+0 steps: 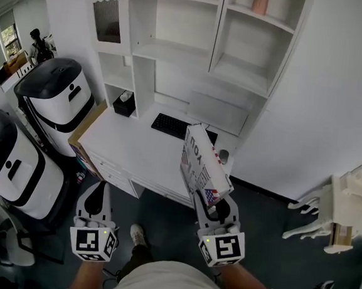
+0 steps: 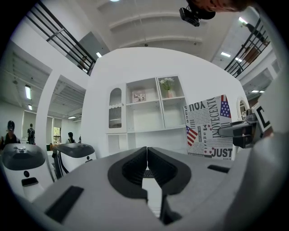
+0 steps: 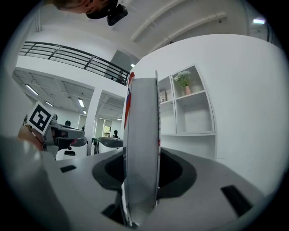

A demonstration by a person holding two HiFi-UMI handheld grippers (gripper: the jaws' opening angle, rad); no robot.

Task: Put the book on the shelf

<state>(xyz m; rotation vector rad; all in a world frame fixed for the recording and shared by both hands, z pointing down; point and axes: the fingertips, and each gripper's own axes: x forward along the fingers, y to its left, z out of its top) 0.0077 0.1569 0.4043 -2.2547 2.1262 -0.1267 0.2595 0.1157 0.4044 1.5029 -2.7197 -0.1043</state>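
Observation:
The book [image 1: 199,163], with a newsprint and flag cover, stands tilted over the front of the white desk [image 1: 127,145]. My right gripper [image 1: 213,203] is shut on its lower end. In the right gripper view the book [image 3: 142,135] shows edge-on, clamped between the two jaws of the right gripper [image 3: 142,164]. The white shelf unit [image 1: 197,35] rises behind the desk, with open compartments. My left gripper [image 1: 99,189] hangs low at the left, shut and holding nothing. In the left gripper view the left gripper [image 2: 146,155] has its jaws touching, and the book [image 2: 209,128] is at the right.
A black keyboard [image 1: 172,125], a mouse [image 1: 223,156] and a dark box [image 1: 125,104] lie on the desk. Two white machines [image 1: 56,98] [image 1: 12,167] stand to the left. A white chair [image 1: 335,214] is at the right. A vase [image 1: 261,1] sits on an upper shelf.

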